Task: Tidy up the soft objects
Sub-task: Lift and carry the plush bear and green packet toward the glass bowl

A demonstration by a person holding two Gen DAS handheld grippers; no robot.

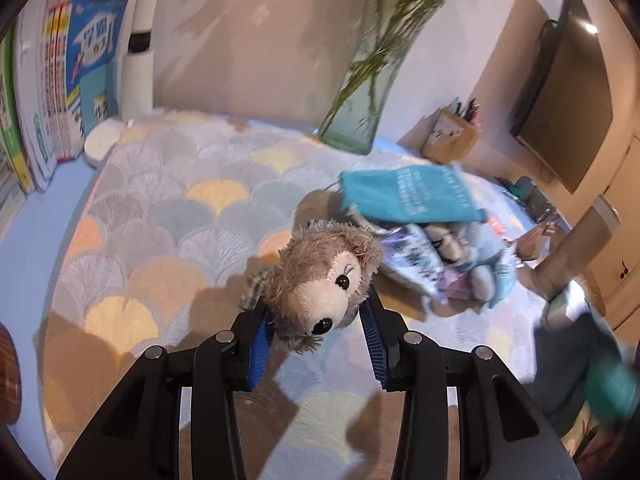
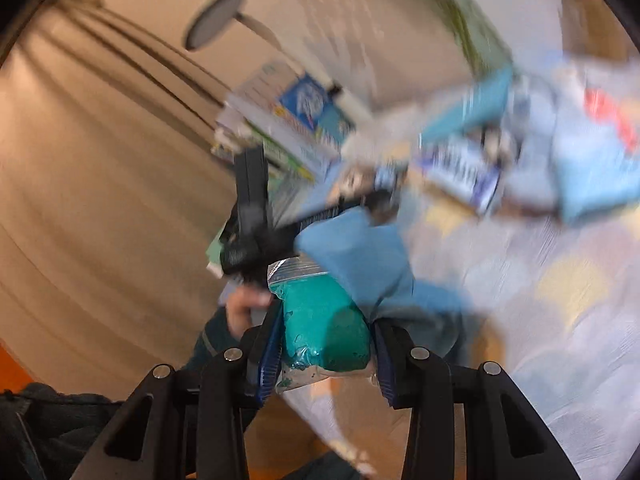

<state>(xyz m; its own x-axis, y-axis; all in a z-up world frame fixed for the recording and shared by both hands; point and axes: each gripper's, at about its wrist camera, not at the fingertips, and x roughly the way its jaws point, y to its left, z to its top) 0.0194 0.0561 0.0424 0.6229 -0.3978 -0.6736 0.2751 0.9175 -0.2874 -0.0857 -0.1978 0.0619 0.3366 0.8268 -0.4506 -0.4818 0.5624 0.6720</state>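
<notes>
My left gripper (image 1: pixel 316 322) is shut on a brown plush bear (image 1: pixel 324 276), held above a patterned mat (image 1: pixel 168 216). A pile of soft things lies beyond it: a teal pouch (image 1: pixel 408 192) on top of printed bags (image 1: pixel 416 264). My right gripper (image 2: pixel 326 344) is shut on a clear zip bag of teal putty (image 2: pixel 324 324); a blue cloth (image 2: pixel 360 256) shows just past it. The right wrist view is motion-blurred; the pile (image 2: pixel 520 152) shows at upper right. The right gripper's teal load appears blurred in the left wrist view (image 1: pixel 612 392).
Books (image 1: pixel 60 92) stand at the mat's left edge beside a white disc (image 1: pixel 102 140). A glass vase with green stems (image 1: pixel 372 80) stands at the back. A cardboard pen box (image 1: pixel 452 136) and a wall TV (image 1: pixel 568 84) are at right.
</notes>
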